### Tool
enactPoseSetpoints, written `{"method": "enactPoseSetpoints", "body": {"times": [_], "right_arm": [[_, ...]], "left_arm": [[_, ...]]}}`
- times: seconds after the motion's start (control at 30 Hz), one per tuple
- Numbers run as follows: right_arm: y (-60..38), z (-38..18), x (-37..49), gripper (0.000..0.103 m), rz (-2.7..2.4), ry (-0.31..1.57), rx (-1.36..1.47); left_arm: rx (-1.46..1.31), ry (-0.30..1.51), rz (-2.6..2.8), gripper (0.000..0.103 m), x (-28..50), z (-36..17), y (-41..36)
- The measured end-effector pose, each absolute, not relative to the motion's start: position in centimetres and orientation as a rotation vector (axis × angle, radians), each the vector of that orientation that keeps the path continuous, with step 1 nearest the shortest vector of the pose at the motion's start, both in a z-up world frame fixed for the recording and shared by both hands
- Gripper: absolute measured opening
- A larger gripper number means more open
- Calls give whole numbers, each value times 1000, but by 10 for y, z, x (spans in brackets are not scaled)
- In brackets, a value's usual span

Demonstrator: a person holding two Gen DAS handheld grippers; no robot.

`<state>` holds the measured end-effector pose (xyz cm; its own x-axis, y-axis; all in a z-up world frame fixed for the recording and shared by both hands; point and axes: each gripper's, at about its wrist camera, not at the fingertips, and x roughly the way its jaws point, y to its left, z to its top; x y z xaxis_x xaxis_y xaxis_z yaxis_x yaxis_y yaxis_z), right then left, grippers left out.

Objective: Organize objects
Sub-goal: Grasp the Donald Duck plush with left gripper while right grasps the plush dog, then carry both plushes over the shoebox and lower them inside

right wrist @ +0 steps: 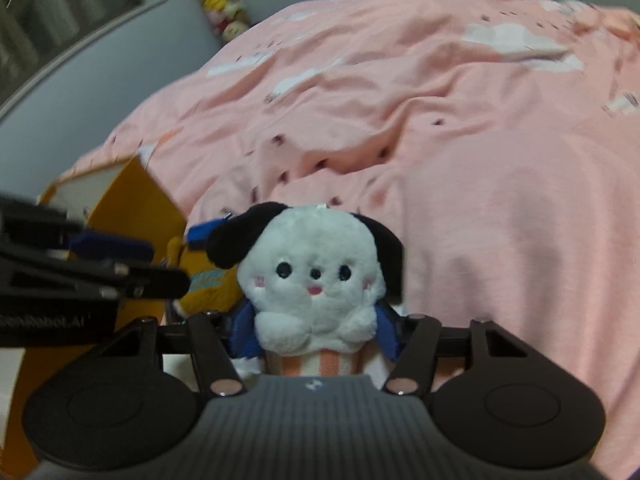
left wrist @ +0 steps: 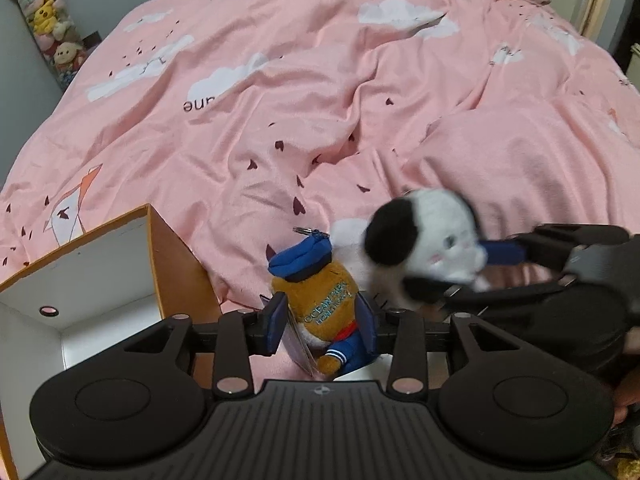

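Note:
My left gripper [left wrist: 322, 322] is shut on a small brown plush [left wrist: 324, 300] with a blue cap and sailor suit, held just right of an open orange box [left wrist: 176, 256] with a white inside. My right gripper [right wrist: 316, 326] is shut on a white dog plush [right wrist: 312, 280] with black ears and a striped bottom. In the left wrist view the dog plush [left wrist: 424, 240] and the right gripper [left wrist: 468, 276] sit close to the right of the brown plush. In the right wrist view the brown plush [right wrist: 208, 280] and the left gripper [right wrist: 152, 268] lie at left, before the box [right wrist: 132, 208].
A rumpled pink duvet [left wrist: 360, 100] with white clouds covers the bed beneath both grippers. A tall clear tube of plush toys [left wrist: 48, 20] stands at the far left by the grey wall. A white cabinet [right wrist: 60, 20] shows at upper left in the right wrist view.

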<state>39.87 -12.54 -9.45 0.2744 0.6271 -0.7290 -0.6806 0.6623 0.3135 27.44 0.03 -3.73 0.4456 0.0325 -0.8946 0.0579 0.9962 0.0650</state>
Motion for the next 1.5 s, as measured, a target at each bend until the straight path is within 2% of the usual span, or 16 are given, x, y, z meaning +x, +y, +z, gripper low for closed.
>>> {"method": "enactPoseSetpoints", "body": {"times": [0.13,0.43,0.57,0.7,0.9,1.23,1.5], "right_arm": [[-149,-96,417,61,851,991,75],[-152,-99,420,62,870,989,86],[-152,-101,420,62,876,984,80],[-151,-102,420,62,882,980,84],[-156,-92,411,62,907,954,116],[-161,-29,369,61,867,762,54],[-147,27,342,61,951,752,141]], "left_arm": [[113,1160,15,52,280,-48,-6],[116,1209,127,70,300,-81,-17],[86,1194,156,68,305,-91,-16],[55,1145,169,61,302,-93,-15],[-21,1054,142,55,285,-76,-6],[-70,837,54,53,238,2,3],[-38,739,37,53,191,72,46]]}}
